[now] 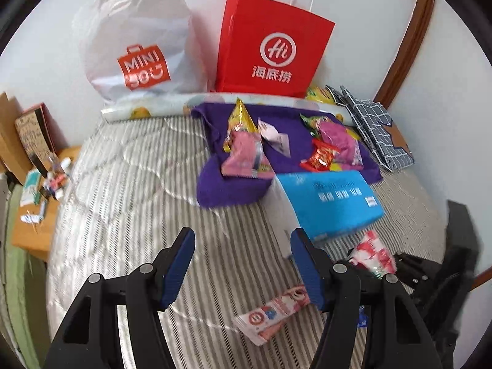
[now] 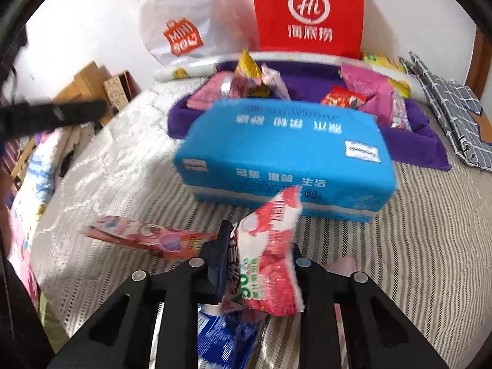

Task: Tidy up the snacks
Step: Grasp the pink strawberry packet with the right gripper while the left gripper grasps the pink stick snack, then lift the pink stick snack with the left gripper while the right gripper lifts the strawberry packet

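My right gripper (image 2: 261, 255) is shut on a red-and-white snack packet (image 2: 270, 252) and holds it above the striped bed, in front of a blue tissue box (image 2: 286, 147). The same packet (image 1: 373, 253) shows at the right of the left wrist view. My left gripper (image 1: 243, 264) is open and empty over the bed. A pink snack packet (image 1: 273, 313) lies flat between its fingers; it also shows in the right wrist view (image 2: 147, 236). A purple cloth tray (image 1: 233, 187) behind the tissue box (image 1: 332, 200) holds several snack packets.
A red paper bag (image 1: 270, 43) and a white Miniso plastic bag (image 1: 138, 46) stand against the wall behind the tray. A checked blue fabric bag (image 1: 375, 129) lies at the right. A blue packet (image 2: 224, 338) lies under my right gripper. A cluttered bedside table (image 1: 40, 203) stands at the left.
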`<state>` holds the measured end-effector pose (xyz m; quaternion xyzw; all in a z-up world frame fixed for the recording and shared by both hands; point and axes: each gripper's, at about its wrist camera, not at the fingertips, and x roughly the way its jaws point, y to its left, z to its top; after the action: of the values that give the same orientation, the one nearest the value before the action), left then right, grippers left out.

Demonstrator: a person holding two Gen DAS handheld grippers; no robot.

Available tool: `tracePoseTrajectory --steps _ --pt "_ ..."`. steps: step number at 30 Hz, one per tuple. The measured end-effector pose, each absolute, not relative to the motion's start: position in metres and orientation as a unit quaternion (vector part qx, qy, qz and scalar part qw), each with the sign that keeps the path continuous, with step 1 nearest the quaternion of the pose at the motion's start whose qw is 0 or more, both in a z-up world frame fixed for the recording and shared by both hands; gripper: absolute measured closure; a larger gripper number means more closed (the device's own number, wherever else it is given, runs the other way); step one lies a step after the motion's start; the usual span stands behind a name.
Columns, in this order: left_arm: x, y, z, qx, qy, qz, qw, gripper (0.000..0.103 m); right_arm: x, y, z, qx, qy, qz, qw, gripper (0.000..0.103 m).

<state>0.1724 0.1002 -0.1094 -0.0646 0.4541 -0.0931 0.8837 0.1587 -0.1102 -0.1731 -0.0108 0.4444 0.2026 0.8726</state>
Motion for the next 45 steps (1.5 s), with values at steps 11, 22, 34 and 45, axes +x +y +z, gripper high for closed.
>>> tracePoseTrajectory --steps 11,22,34,45 --pt "0.164 0.048 -0.145 -0.035 0.482 -0.143 0.863 0.040 0.127 -0.174 -0.135 0.015 0.386 0.143 0.911 0.080" --pt "0.130 0.029 -0.179 -0.016 0.501 -0.114 0.858 0.062 0.115 -0.232 -0.158 0.051 0.393 0.095 0.913 0.080" --pt "0.125 0.052 -0.175 -0.004 0.475 -0.033 0.880 0.084 0.141 -0.242 -0.183 0.084 0.407 0.079 0.906 0.080" --pt "0.154 0.075 -0.185 -0.035 0.464 0.020 0.885 0.080 0.159 -0.243 -0.203 0.046 0.441 0.109 0.890 0.067"
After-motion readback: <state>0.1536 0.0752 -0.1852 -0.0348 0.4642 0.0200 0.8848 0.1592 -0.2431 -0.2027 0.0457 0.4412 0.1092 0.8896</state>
